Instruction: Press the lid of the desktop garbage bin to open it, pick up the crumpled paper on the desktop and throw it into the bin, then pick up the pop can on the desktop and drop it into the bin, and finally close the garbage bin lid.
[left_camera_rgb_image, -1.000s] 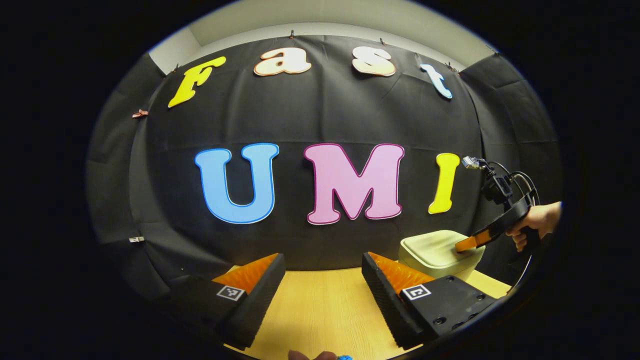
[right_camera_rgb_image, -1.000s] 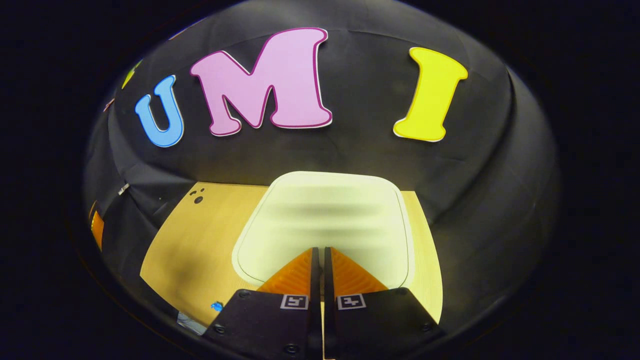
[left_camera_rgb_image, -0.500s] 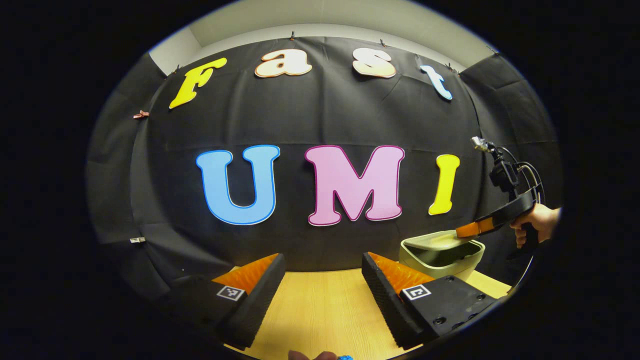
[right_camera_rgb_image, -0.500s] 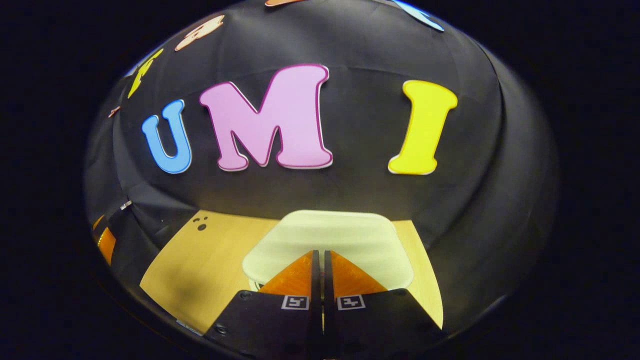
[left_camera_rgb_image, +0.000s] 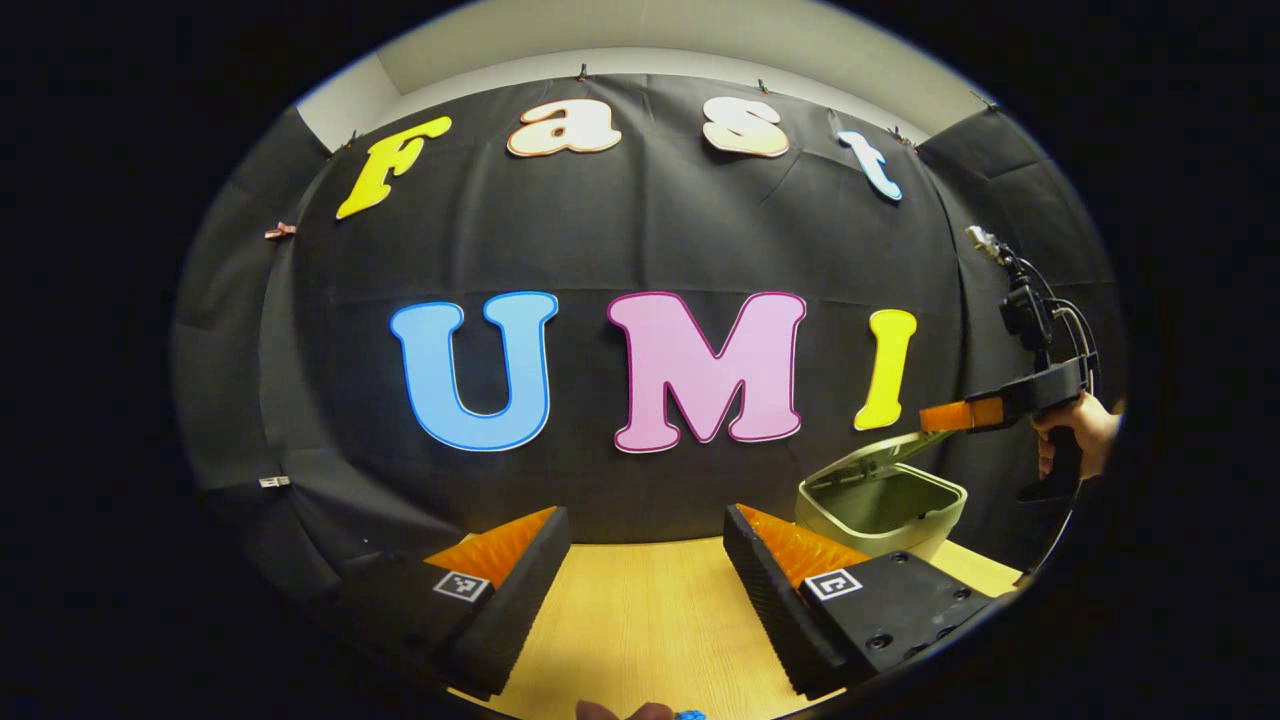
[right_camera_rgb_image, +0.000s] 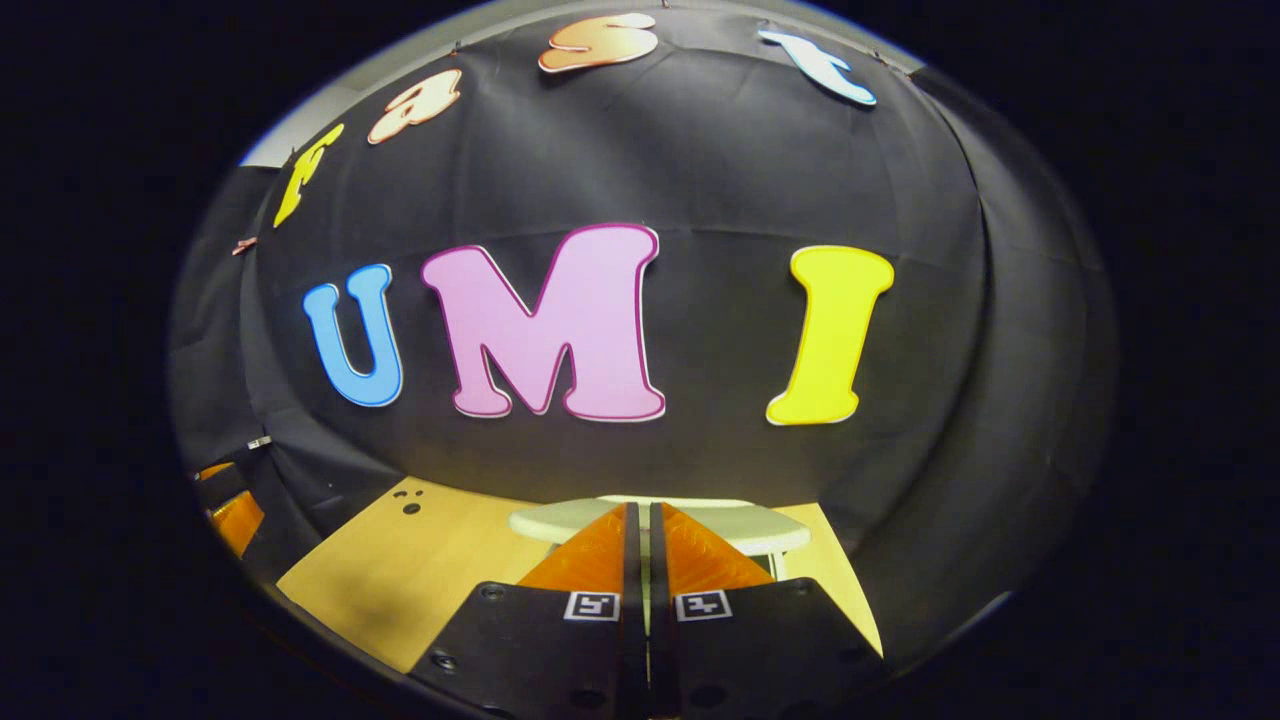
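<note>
Two views tell the step. In the left gripper view, the left gripper (left_camera_rgb_image: 645, 560) waits with fingers wide apart over the desktop (left_camera_rgb_image: 640, 620), and the bin (left_camera_rgb_image: 880, 505) stands open, its lid (left_camera_rgb_image: 885, 450) tilted up under the right gripper (left_camera_rgb_image: 950, 415). In the right gripper view, its fingers (right_camera_rgb_image: 600, 550) are pressed together on nothing. Opening looks done; next comes finding the crumpled paper.

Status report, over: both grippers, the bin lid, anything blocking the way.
Left gripper open, above the table. Right gripper shut, empty, just above the lid. Bin open, lid tilted up. Nothing blocking the opening.
</note>
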